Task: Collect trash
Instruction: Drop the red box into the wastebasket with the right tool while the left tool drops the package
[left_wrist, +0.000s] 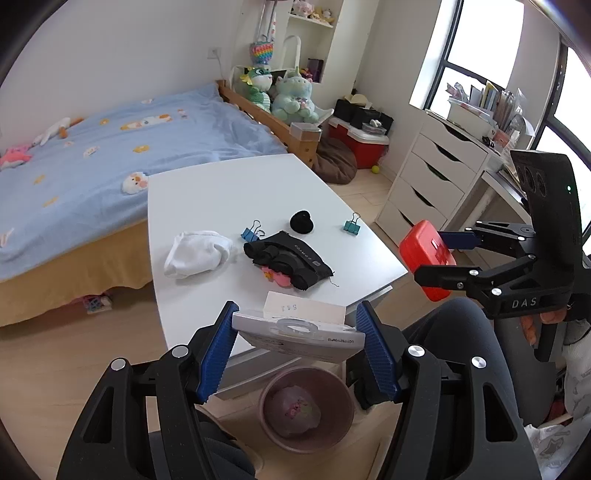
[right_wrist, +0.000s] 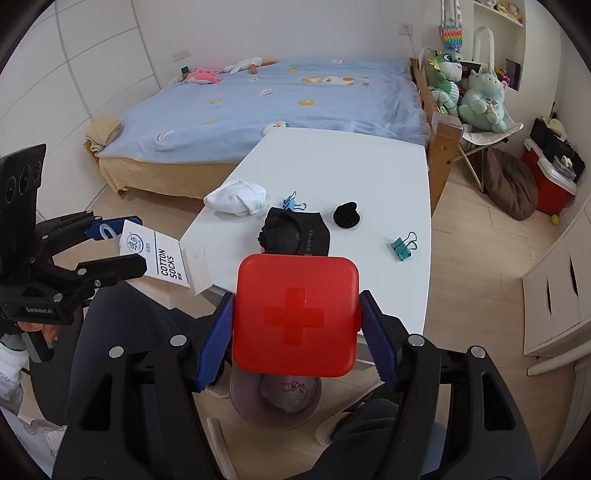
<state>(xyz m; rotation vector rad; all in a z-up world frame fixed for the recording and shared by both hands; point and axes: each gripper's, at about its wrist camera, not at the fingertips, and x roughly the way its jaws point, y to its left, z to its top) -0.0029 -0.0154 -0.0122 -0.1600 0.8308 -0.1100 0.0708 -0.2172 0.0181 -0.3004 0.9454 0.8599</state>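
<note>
My left gripper (left_wrist: 297, 332) is shut on a white sock-packaging card (left_wrist: 295, 330), held above the near table edge; the right wrist view shows the same card (right_wrist: 166, 258) with "COTTON SOCKS" printed on it. My right gripper (right_wrist: 295, 325) is shut on a red square case (right_wrist: 295, 314) with a cross on its lid, seen from the left wrist as the red case (left_wrist: 424, 254) off the table's right corner. A pinkish trash bin (left_wrist: 306, 410) stands on the floor under both grippers, with a crumpled wrapper inside it.
On the white table (left_wrist: 229, 192) lie a white sock (left_wrist: 195, 253), black socks (left_wrist: 291, 262), a small black item (left_wrist: 301, 222), and blue (left_wrist: 251, 230) and teal (left_wrist: 351, 225) binder clips. A bed stands behind, white drawers (left_wrist: 424, 181) at right. The person's legs flank the bin.
</note>
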